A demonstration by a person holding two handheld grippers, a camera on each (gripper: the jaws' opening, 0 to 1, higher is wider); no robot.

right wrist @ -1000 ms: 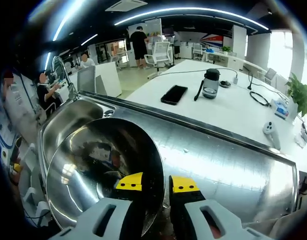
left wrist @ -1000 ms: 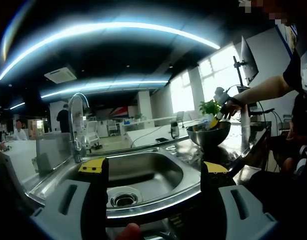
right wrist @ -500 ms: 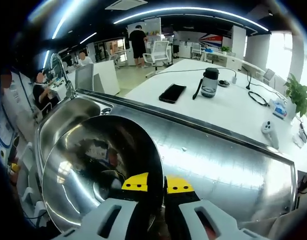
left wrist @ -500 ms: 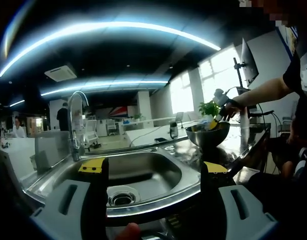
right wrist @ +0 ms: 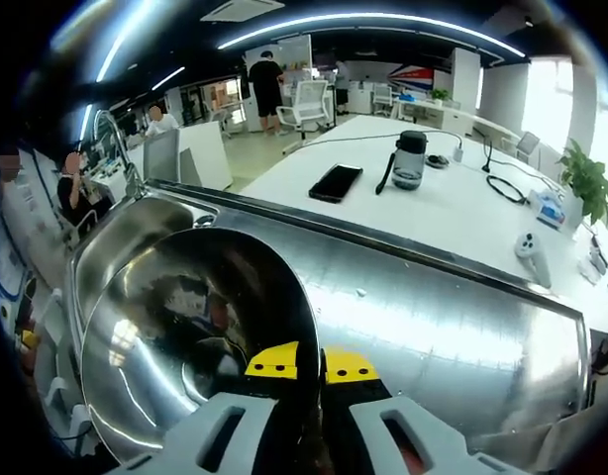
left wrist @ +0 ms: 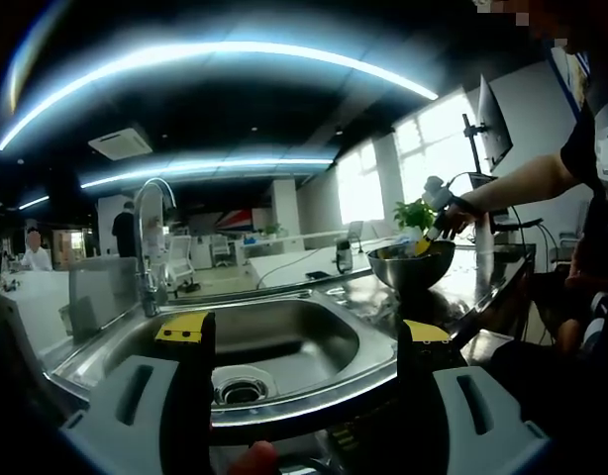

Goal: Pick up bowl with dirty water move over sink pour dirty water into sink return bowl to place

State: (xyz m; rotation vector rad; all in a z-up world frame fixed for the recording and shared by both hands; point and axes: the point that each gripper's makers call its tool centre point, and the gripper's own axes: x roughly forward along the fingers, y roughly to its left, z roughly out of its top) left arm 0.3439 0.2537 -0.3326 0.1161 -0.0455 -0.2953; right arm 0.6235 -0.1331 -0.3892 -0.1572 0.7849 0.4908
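Closed since a second ago: the right gripper's (right wrist: pixel 309 363) jaws, then apart on either side of the bowl's rim, now pinch that rim between their yellow tips. Sink and bowl show no shift of their own beyond small camera drift.

Surface (right wrist: pixel 453 317): stainless steel, ribbed drainboard, bright glare, carrying the bowl beside the sink.

Sink (left wrist: pixel 284 341): steel basin with round drain, tall curved faucet (left wrist: pixel 146 237) at its far edge. In the right gripper view the basin lies just beyond the bowl's far side.

Bowl (right wrist: pixel 175 346): large polished steel mixing bowl, still at the drainboard, not yet over the sink. In the left gripper view it appears at a distance (left wrist: pixel 413 262), the right gripper clamped at its rim, a person's hand on that gripper. Water level inside cannot be told through the reflections.

Handling, as judged: stiff, thin-walled and smooth, so likely slippery in a rim pinch; the liquid would make it heavy and prone to swing or slosh. A deep bite on the rim and a level carry look advisable.

Left gripper (left wrist: pixel 299 341): jaws wide apart, holding nothing, facing the sink.
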